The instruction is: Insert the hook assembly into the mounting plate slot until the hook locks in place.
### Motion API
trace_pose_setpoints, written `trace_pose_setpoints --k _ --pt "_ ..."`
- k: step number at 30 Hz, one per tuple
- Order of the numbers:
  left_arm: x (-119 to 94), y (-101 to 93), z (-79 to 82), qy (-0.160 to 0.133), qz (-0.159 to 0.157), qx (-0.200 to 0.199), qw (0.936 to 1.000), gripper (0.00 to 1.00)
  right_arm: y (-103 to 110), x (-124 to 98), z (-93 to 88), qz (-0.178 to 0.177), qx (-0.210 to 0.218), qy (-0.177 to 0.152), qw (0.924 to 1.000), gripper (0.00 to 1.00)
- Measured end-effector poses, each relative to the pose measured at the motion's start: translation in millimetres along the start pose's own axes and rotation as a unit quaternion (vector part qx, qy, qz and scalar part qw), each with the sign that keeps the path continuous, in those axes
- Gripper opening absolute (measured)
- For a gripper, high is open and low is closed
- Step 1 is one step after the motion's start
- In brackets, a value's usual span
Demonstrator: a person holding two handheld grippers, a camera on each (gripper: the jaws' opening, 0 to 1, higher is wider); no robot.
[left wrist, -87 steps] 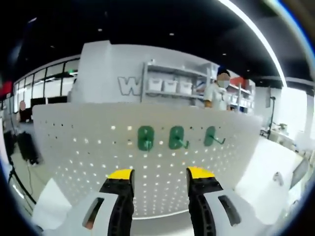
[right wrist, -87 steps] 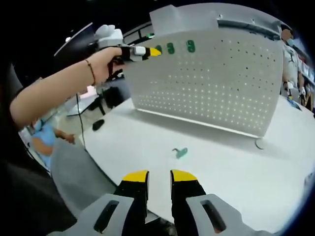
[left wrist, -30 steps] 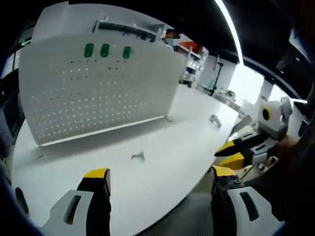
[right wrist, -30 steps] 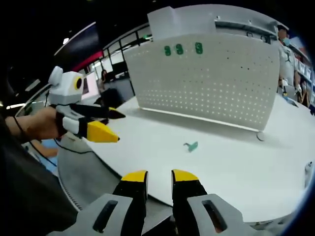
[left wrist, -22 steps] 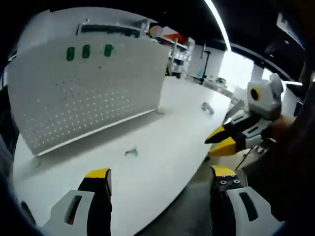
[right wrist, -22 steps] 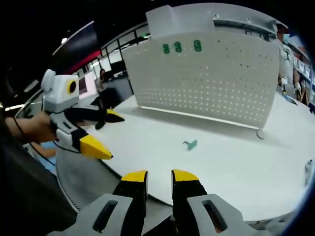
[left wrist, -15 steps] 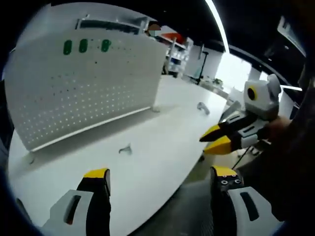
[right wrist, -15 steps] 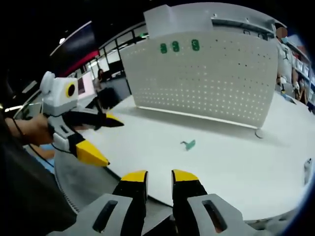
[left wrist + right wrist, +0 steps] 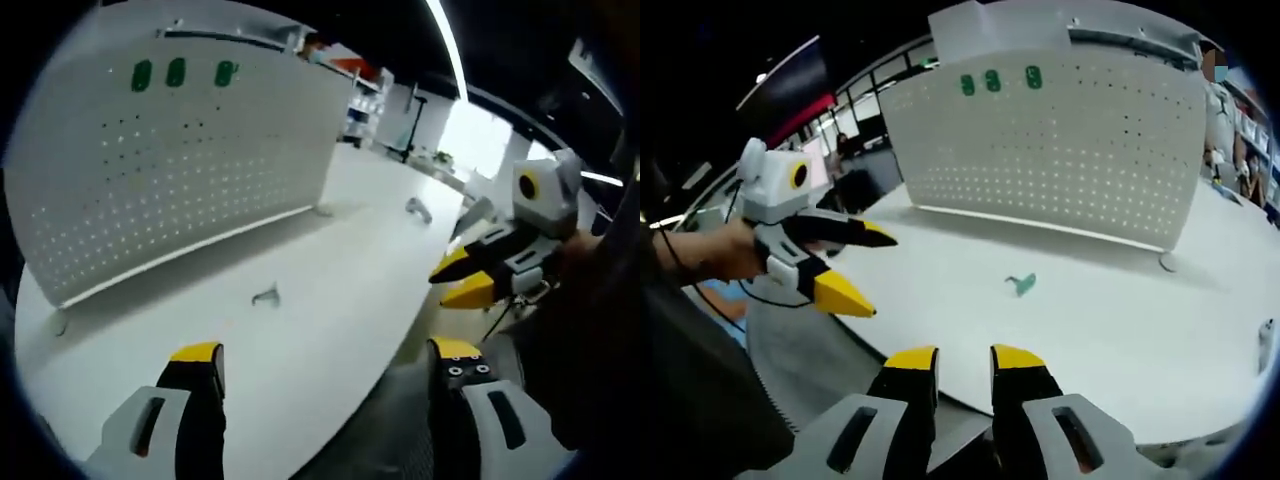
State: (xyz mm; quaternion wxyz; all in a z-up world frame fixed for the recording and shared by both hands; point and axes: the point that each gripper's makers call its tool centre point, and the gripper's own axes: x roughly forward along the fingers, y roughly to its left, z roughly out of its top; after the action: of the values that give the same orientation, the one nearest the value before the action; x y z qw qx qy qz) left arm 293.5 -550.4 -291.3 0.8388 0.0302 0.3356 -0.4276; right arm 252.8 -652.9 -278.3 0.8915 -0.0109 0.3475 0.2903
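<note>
Left gripper view: the left gripper (image 9: pixel 320 362) rises from the bottom with its yellow-tipped jaws spread wide and nothing between them, held off the near edge of the smooth white table (image 9: pixel 330 270). A small loose hook (image 9: pixel 265 295) lies flat near the table's middle. Behind it a white perforated pegboard (image 9: pixel 190 170) stands upright, three green hooks (image 9: pixel 176 73) in a row along its top edge. The right gripper (image 9: pixel 462 277) enters from the right, off the table's edge

Right gripper view: the right gripper (image 9: pixel 963 361) has its jaws nearly closed, a narrow gap between the pads, holding nothing. The green loose hook (image 9: pixel 1021 284) lies mid-table, well apart from both grippers. The left gripper (image 9: pixel 865 265), in a hand (image 9: pixel 715 255), has its jaws splayed apart beside the table's rounded edge (image 9: pixel 890 350)
</note>
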Motion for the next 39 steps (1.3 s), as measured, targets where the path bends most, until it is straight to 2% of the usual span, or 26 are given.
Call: trace_pose_setpoints --k 7,12,15,19,23,30,36,39 --pt "34.3 15.8 -0.5 0.028 -0.033 0.028 0.9987 0.81 1.2 3.9 -6.4 0.006 0.005 0.013 0.9999 0.21" --pt "57.6 33.8 1.6 0.061 -0.054 0.076 0.9938 0.76 1.3 5.7 -10.8 0.008 0.015 0.019 0.9997 0.21" --pt "68.5 41.3 4.7 0.067 -0.069 0.080 0.9922 0.75 -0.3 6.1 -13.5 0.005 0.022 0.022 0.9995 0.21" --pt "84.9 41.8 0.0 0.084 -0.102 0.085 0.9877 0.73 -5.2 7.9 -20.0 -0.002 0.035 0.032 0.9989 0.22" --pt "100.1 41.6 -8.5 0.101 -0.121 0.090 0.9834 0.69 -6.2 9.5 -25.3 -0.005 0.041 0.043 0.9982 0.23" --pt "126.6 39.8 -12.3 0.112 -0.154 0.095 0.9771 0.54 -3.1 8.6 -29.5 -0.011 0.043 0.054 0.9975 0.27" --pt "145.4 48.0 -17.4 0.125 -0.162 0.092 0.9744 0.49 -5.9 8.5 -34.9 -0.022 0.055 0.061 0.9964 0.27" --pt "152.3 43.0 -16.2 0.126 -0.173 0.086 0.9729 0.47 -7.2 8.7 -38.8 -0.026 0.063 0.065 0.9956 0.27"
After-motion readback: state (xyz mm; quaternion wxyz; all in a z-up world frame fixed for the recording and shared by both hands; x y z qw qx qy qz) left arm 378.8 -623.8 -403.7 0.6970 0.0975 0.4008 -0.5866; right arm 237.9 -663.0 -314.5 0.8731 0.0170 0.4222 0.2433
